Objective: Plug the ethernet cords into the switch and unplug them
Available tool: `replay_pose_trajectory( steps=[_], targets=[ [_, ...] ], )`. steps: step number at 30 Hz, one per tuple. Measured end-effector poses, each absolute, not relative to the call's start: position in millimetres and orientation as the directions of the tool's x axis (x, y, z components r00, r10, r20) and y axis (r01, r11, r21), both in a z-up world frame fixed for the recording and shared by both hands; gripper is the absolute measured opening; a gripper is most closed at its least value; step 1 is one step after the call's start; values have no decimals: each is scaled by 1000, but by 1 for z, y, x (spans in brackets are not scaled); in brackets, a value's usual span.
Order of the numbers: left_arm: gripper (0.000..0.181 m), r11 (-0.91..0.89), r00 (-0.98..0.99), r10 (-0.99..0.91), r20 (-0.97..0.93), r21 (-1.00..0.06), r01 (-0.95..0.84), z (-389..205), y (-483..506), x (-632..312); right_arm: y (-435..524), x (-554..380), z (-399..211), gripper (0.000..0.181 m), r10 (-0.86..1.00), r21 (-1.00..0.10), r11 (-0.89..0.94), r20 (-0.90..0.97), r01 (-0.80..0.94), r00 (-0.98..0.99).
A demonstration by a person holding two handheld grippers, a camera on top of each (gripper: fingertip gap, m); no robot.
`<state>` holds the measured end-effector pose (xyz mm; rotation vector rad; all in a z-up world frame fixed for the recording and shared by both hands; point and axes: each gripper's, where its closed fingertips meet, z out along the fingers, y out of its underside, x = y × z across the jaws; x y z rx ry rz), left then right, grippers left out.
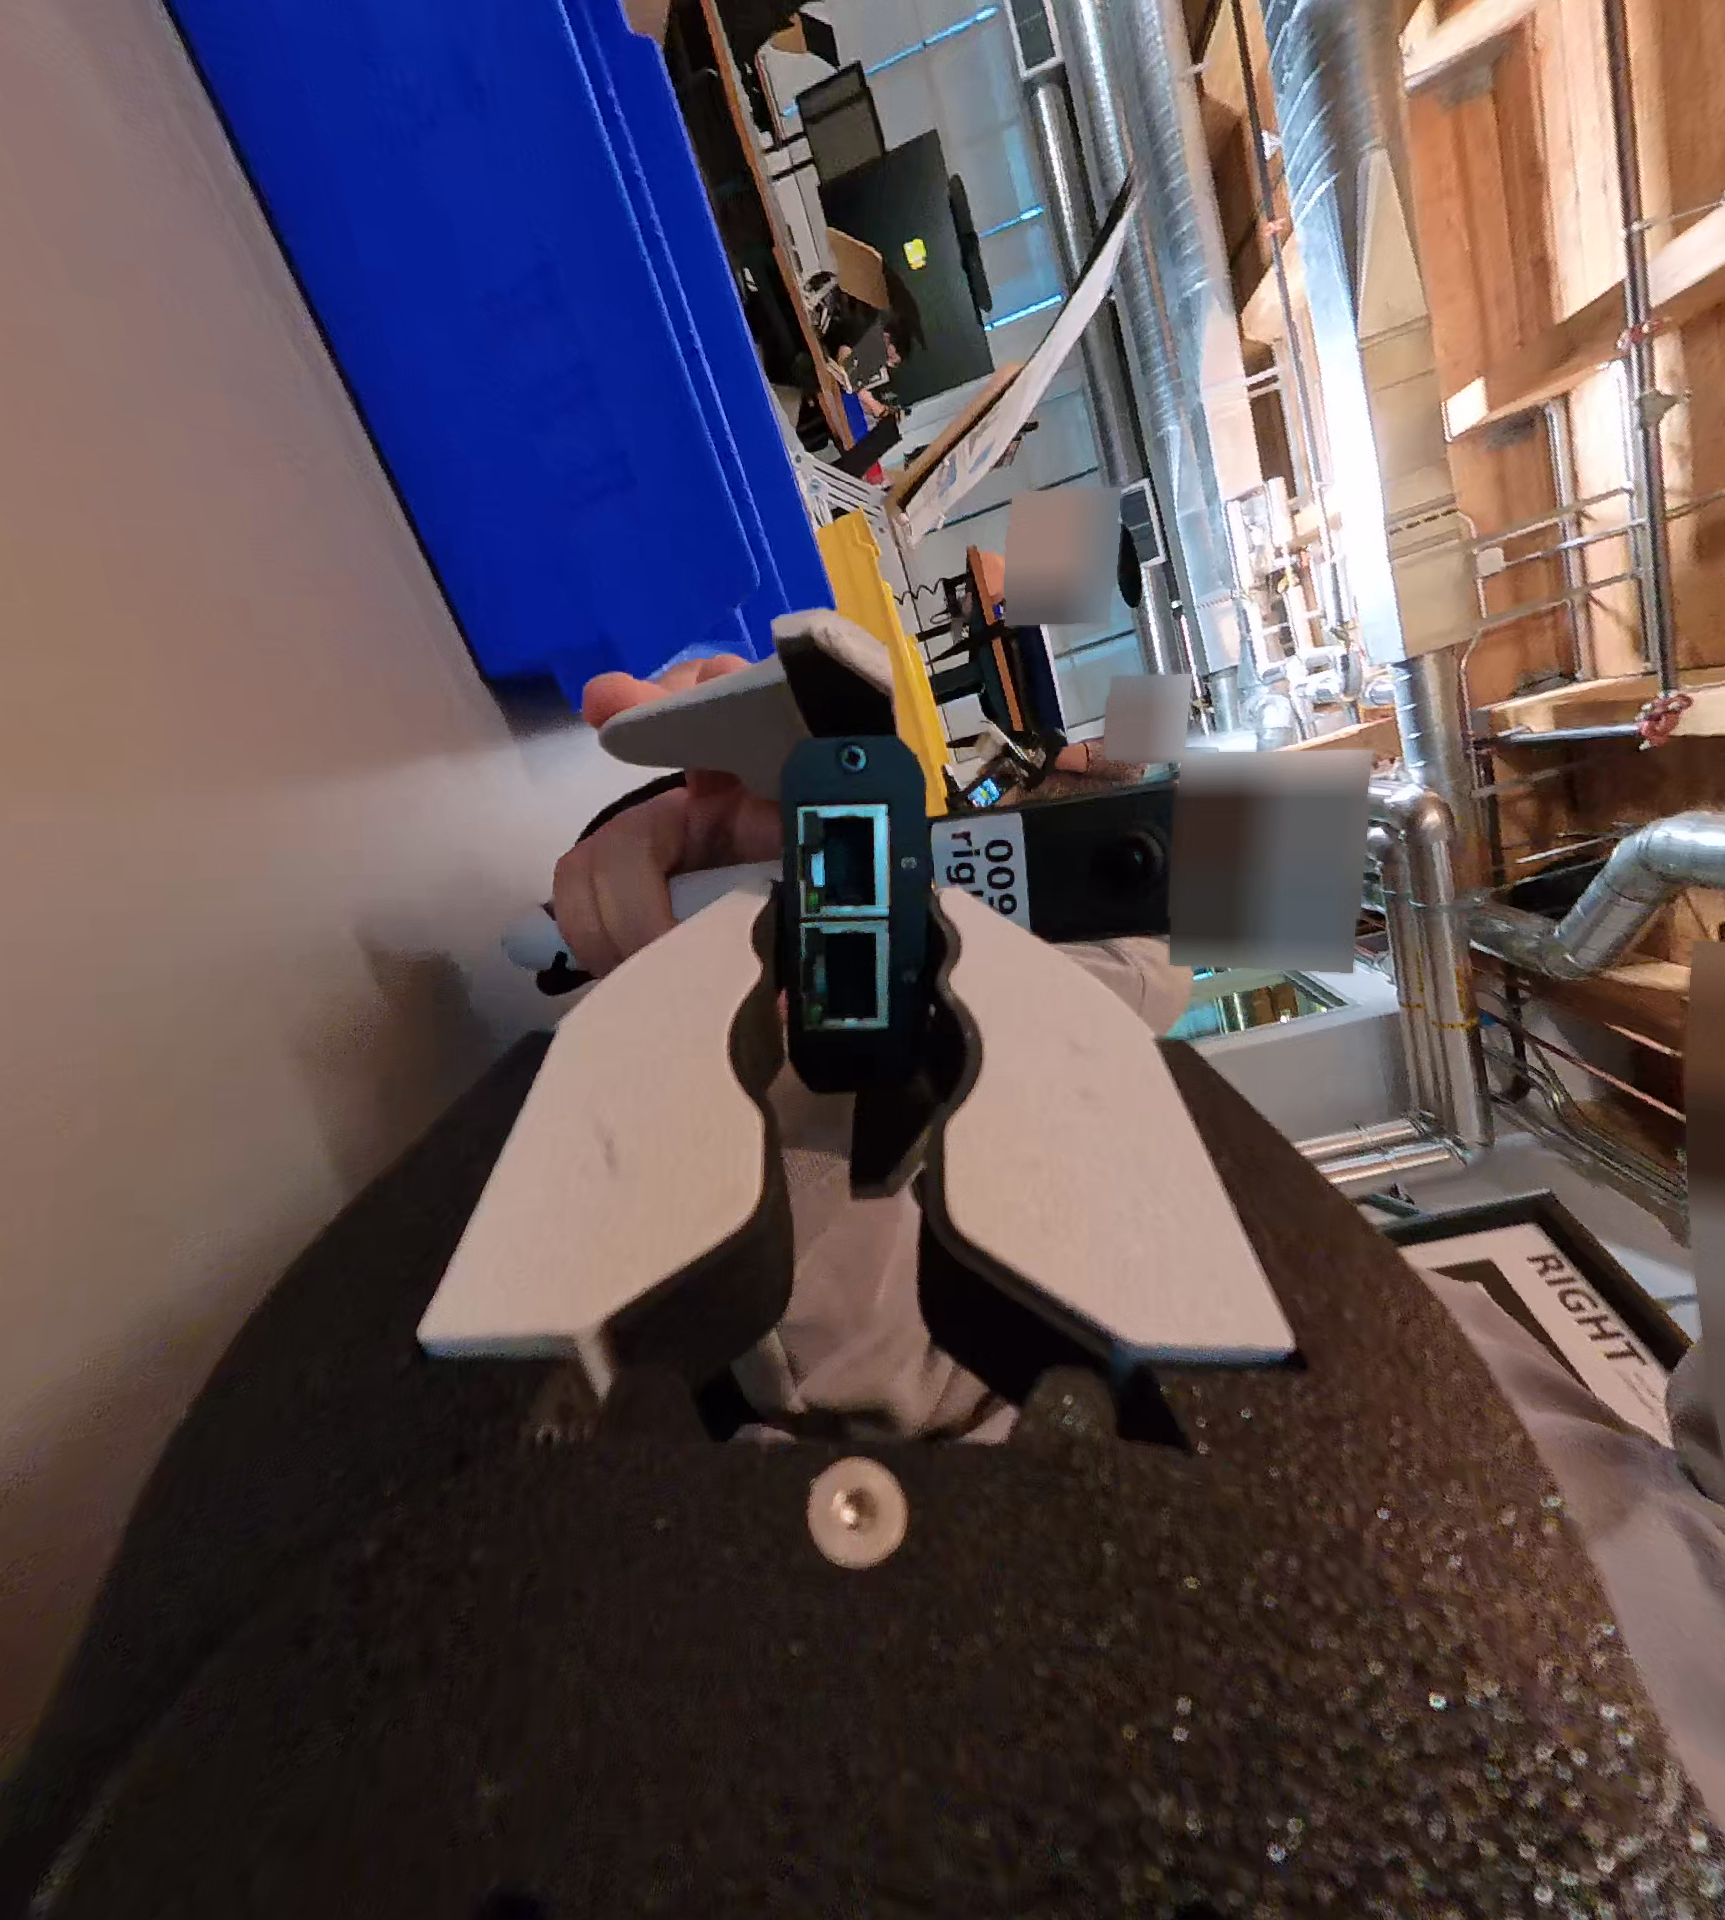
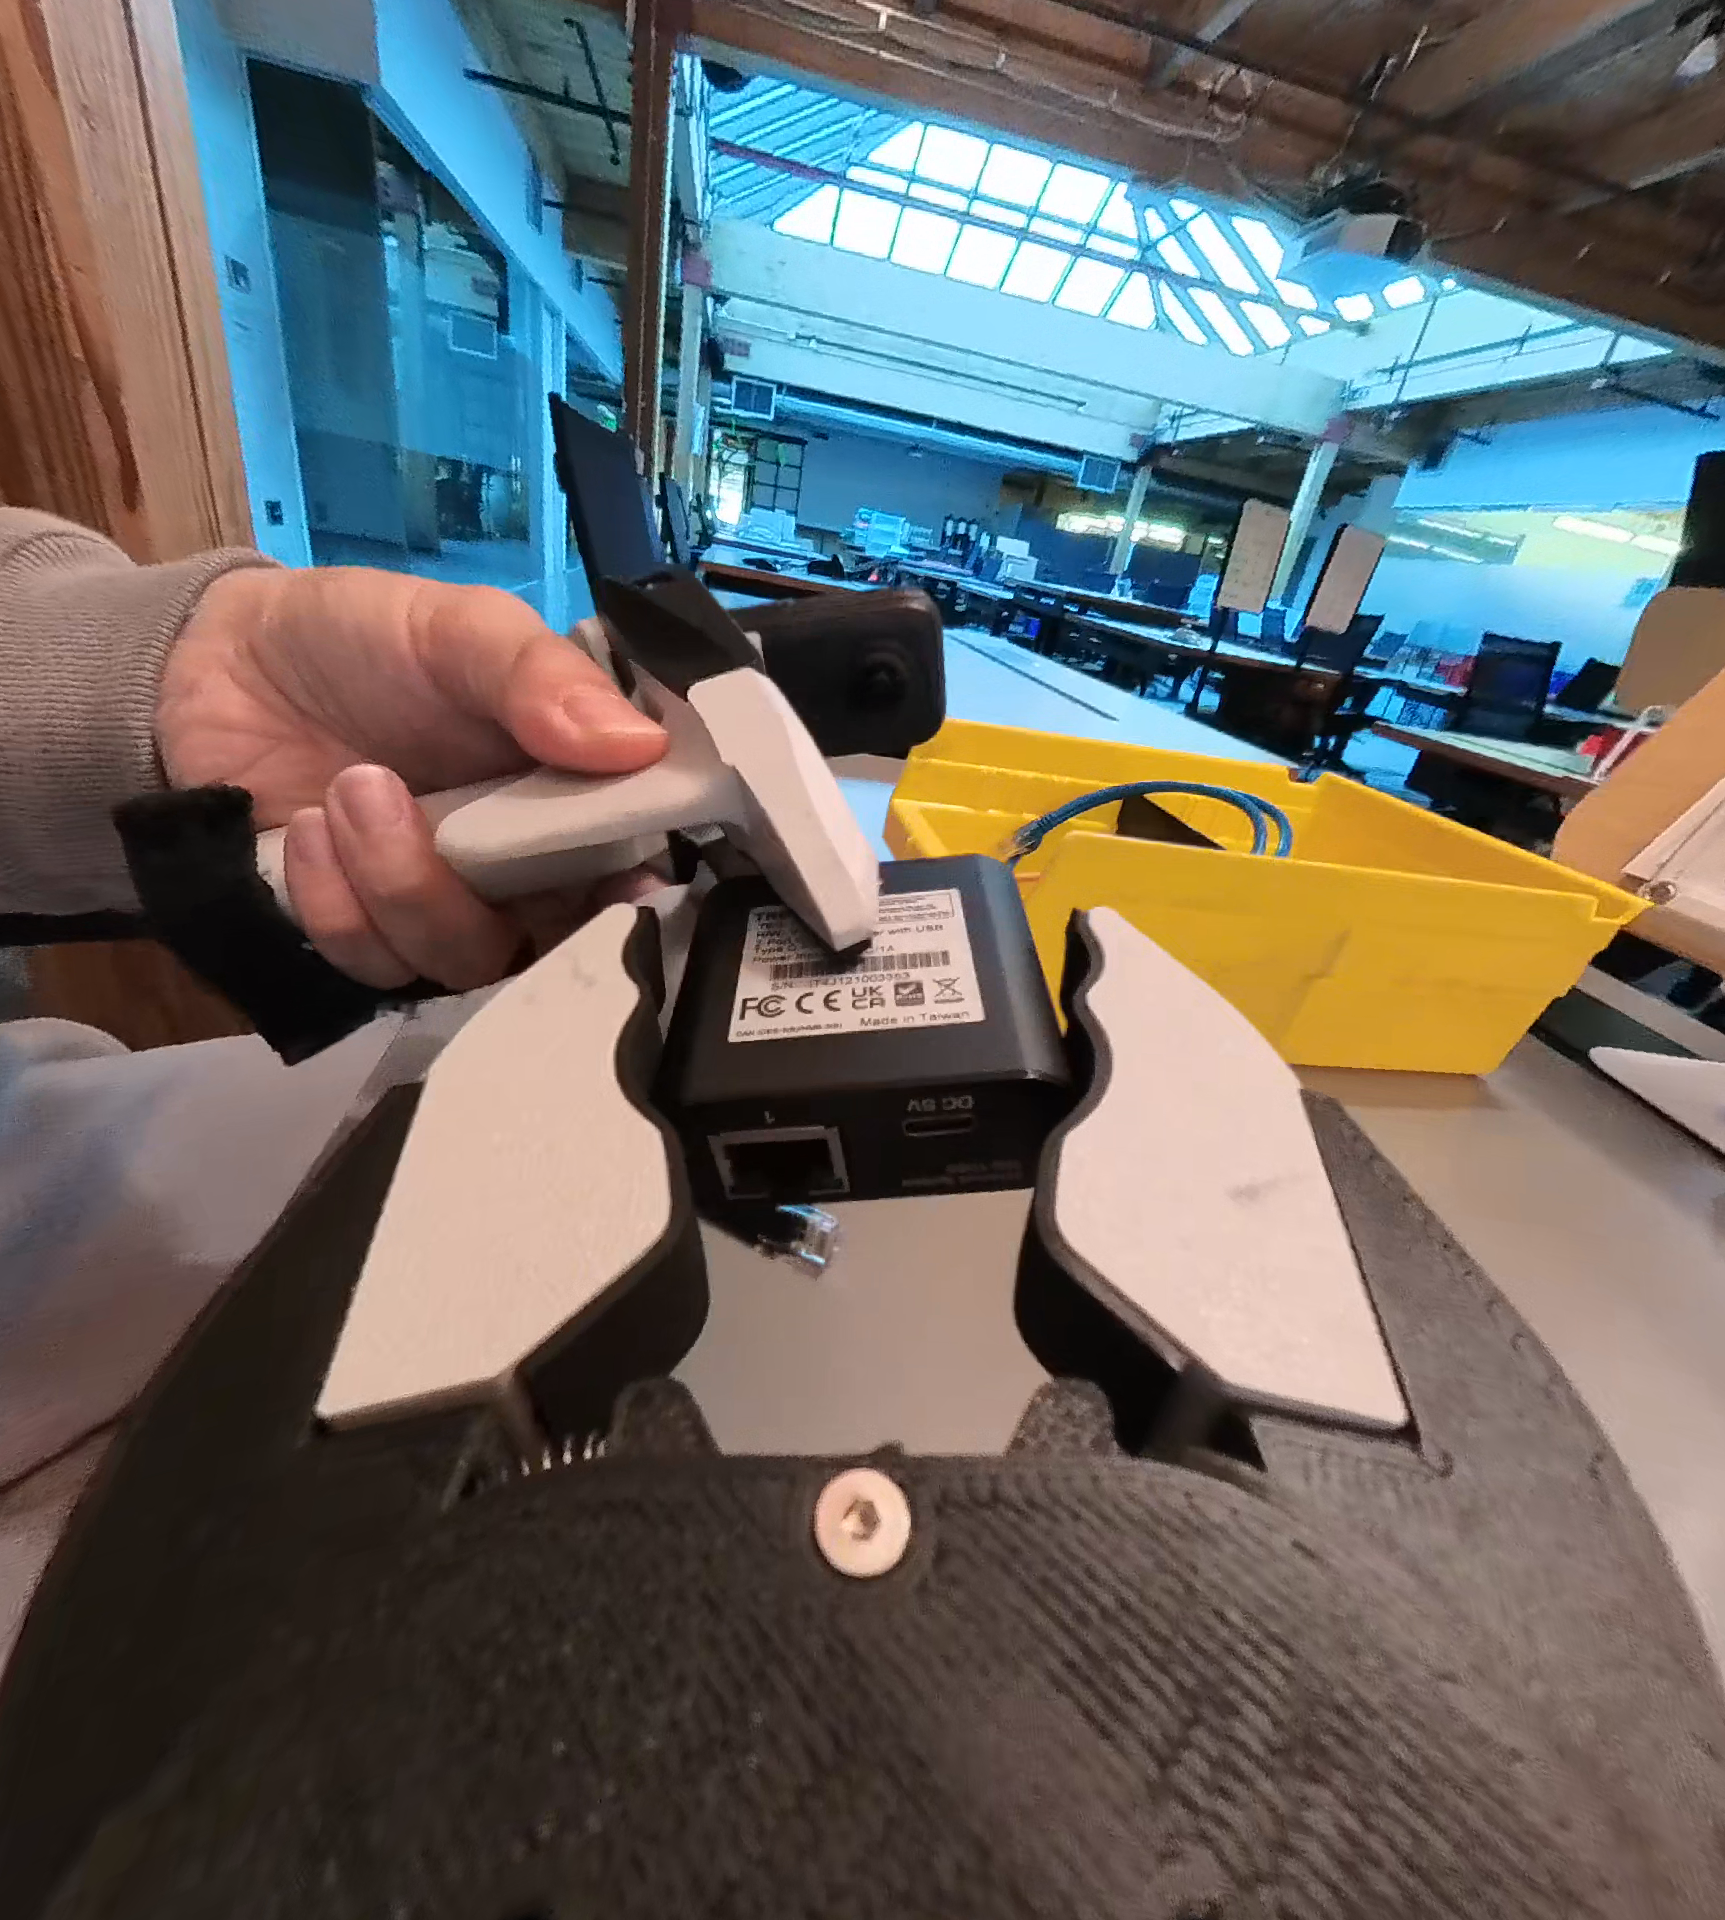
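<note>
The black switch (image 1: pixel 845 767) is held between the fingers of my left gripper (image 1: pixel 853 914), with two empty ports facing the camera. In the right wrist view the switch (image 2: pixel 868 1070) lies label side up, and my right gripper (image 2: pixel 868 935) is shut on its two sides. The left gripper's grey finger (image 2: pixel 785 790) presses on the switch's top. One empty port and a small power socket face the right camera. A clear ethernet plug (image 2: pixel 801 1242) lies loose just below that port, not inserted. A blue ethernet cord (image 2: pixel 1242 821) is coiled in the yellow bin (image 2: pixel 1253 935).
The yellow bin stands on the grey table (image 2: pixel 1564 1195) behind the switch. A tilted board on a white stand (image 2: pixel 1720 831) is at the right. A person's hand (image 2: pixel 370 707) grips the left gripper's handle. Blue bins (image 1: pixel 525 312) show in the left wrist view. The grippers are tip to tip, or close to it. From either gripper's tips it is about 12 cm to the clear ethernet plug (image 2: pixel 801 1242).
</note>
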<state>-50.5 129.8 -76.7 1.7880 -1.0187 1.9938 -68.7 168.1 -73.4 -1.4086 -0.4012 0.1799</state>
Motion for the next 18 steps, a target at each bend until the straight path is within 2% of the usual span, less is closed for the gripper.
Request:
replay_pose_trajectory(
  steps=[7,9,15,18],
  targets=[
    [23,-715,-184,-242,953,-304,-630,-73,124,-44,164,-62,-67,75,312,-963,218,220,156,924],
    [23,-712,-185,-250,950,-310,-630,-72,123,-43,165,-60,-71,75,318,-977,152,191,149,929],
    [26,-668,-236,-322,917,-397,-629,-72,124,-47,165,-68,-71,75,406,-990,132,96,45,909],
    [26,-643,-245,-351,904,-423,-639,-74,124,-50,165,-71,-72,75,403,-988,136,120,70,907]
  ],
)
